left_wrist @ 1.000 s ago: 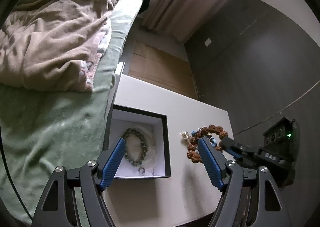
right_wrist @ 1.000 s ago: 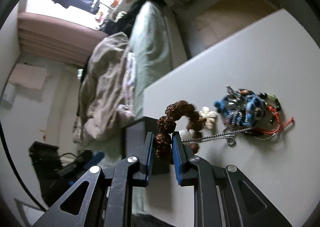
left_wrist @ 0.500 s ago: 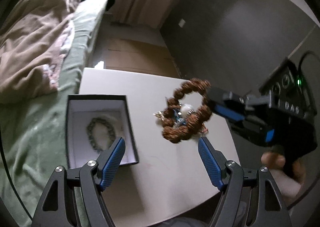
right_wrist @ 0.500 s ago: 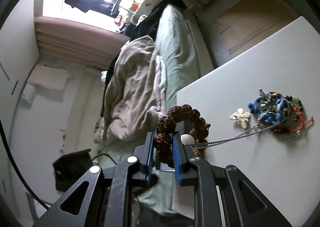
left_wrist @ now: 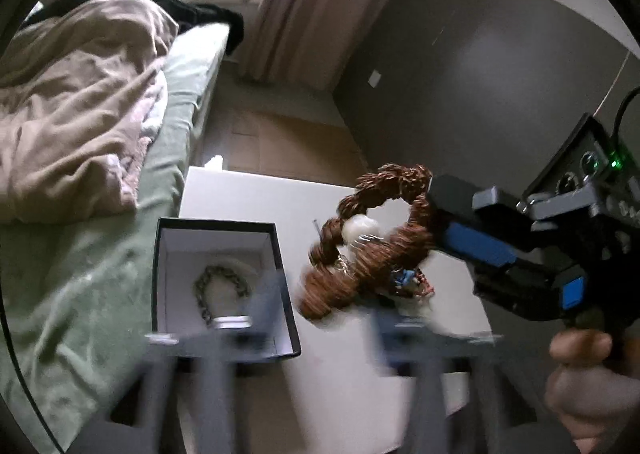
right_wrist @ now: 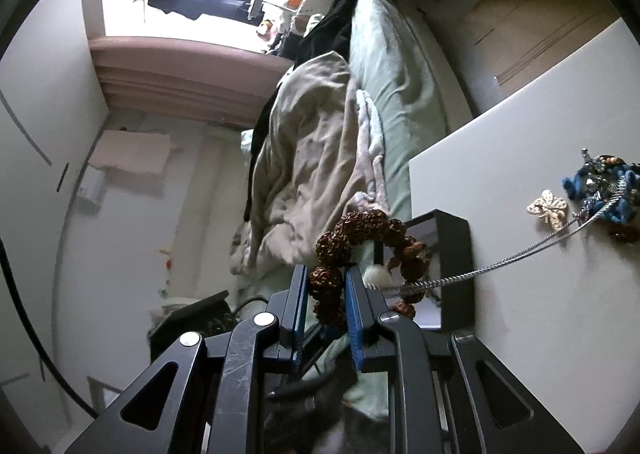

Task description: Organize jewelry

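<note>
My right gripper (right_wrist: 326, 282) is shut on a brown seed-bead bracelet (right_wrist: 368, 230) and holds it in the air above the white table (right_wrist: 540, 318). A silver chain (right_wrist: 520, 252) hangs caught on the bracelet and trails back to the jewelry pile (right_wrist: 604, 189). In the left wrist view the bracelet (left_wrist: 372, 242) hangs from the right gripper (left_wrist: 436, 209), right of the black box (left_wrist: 218, 230). The box holds a green bead bracelet (left_wrist: 220, 290). My left gripper (left_wrist: 320, 330) is blurred at the bottom, jaws apart and empty.
A bed with a green sheet (left_wrist: 80, 294) and a beige duvet (left_wrist: 72, 113) runs along the table's left side. A cream butterfly brooch (right_wrist: 548, 209) lies on the table beside the pile. A dark grey wall (left_wrist: 480, 73) stands to the right.
My right gripper has lifted the brown bracelet higher and moved it toward the box, pulling the silver chain taut. My left gripper has pulled back and is in motion.
</note>
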A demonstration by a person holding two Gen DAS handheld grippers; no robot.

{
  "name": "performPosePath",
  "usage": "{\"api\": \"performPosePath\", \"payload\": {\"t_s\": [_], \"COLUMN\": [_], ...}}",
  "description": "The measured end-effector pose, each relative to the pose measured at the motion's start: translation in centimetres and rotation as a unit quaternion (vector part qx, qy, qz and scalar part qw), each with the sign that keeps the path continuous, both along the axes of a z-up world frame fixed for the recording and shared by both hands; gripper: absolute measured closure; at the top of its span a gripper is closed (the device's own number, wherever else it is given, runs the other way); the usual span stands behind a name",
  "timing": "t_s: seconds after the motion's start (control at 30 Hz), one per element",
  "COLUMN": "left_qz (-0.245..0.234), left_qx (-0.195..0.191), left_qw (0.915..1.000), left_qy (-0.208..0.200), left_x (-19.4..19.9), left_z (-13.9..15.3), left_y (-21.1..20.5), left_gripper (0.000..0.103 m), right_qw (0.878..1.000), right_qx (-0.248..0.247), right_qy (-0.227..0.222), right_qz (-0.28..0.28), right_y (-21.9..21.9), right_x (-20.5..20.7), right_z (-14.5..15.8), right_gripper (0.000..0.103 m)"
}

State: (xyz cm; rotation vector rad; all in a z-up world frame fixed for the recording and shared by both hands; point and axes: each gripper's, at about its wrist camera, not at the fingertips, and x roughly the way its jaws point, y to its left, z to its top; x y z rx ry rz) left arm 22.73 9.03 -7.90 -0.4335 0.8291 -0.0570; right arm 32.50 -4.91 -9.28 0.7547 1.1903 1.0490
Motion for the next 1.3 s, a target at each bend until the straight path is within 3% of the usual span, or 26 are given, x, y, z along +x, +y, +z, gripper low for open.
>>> {"api": "performPosePath", "payload": {"t_s": [0.07, 0.1, 0.17, 0.23, 0.27, 0.37, 0.5, 0.6, 0.77, 0.87, 0.97, 1.07, 1.13, 1.3], "left_qz": [0.012, 0.012, 0.012, 0.016, 0.016, 0.021, 0.019, 0.017, 0.016, 0.030, 0.054, 0.067, 0.074, 0.075], "left_qx": [0.006, 0.003, -0.015, -0.018, -0.018, -0.022, -0.065, -0.074, -0.148, -0.142, -0.112, -0.106, -0.104, -0.090], "left_qw": [0.9999, 0.9999, 0.9998, 0.9997, 0.9997, 0.9995, 0.9976, 0.9968, 0.9875, 0.9882, 0.9920, 0.9917, 0.9913, 0.9928], "left_qy": [0.003, 0.004, 0.005, 0.003, 0.001, -0.001, -0.017, -0.026, -0.053, -0.050, -0.021, 0.029, 0.033, 0.025], "left_x": [-0.1, -0.2, -0.3, -0.4, -0.4, -0.6, -0.8, -0.9, -0.9, -0.7, -0.1, 0.9, 0.9, 0.6], "left_z": [0.2, 0.2, 0.2, 0.4, 0.5, 0.7, 1.2, 1.9, 2.0, 1.7, 0.6, -1.4, -1.9, -1.8], "left_y": [0.7, 0.9, 1.6, 2.0, 2.2, 2.9, 4.4, 5.1, 6.7, 7.2, 7.3, 7.7, 7.9, 7.8], "left_gripper": [0.077, 0.083, 0.083, 0.083, 0.083, 0.083, 0.083, 0.083, 0.083, 0.083, 0.083, 0.056, 0.035, 0.032], "right_qw": [1.000, 1.000, 1.000, 0.999, 0.998, 0.996, 0.990, 0.987, 0.983, 0.983, 0.981, 0.980, 0.978, 0.976], "right_qx": [0.001, 0.002, -0.004, -0.034, -0.047, -0.079, -0.133, -0.154, -0.179, -0.179, -0.187, -0.193, -0.198, -0.208], "right_qy": [0.000, 0.000, 0.002, -0.002, -0.004, 0.001, -0.002, 0.005, 0.008, 0.011, 0.010, 0.013, 0.012, 0.014], "right_qz": [-0.009, -0.011, -0.015, -0.031, -0.038, -0.045, -0.049, -0.042, -0.046, -0.047, -0.051, -0.054, -0.056, -0.065], "right_y": [-0.1, -0.3, -0.8, -1.5, -1.9, -2.7, -3.8, -4.5, -5.0, -5.5, -6.0, -6.4, -6.5, -7.4], "right_x": [0.2, 0.3, 0.6, 0.8, 0.9, 1.3, 1.6, 1.8, 2.0, 2.0, 2.0, 2.2, 2.3, 2.5], "right_z": [-0.2, -0.2, -0.4, -0.7, -0.9, -1.8, -3.0, -4.1, -4.9, -5.1, -5.2, -5.3, -5.3, -5.5], "right_gripper": [0.082, 0.082, 0.076, 0.058, 0.055, 0.054, 0.054, 0.054, 0.054, 0.054, 0.054, 0.054, 0.054, 0.054]}}
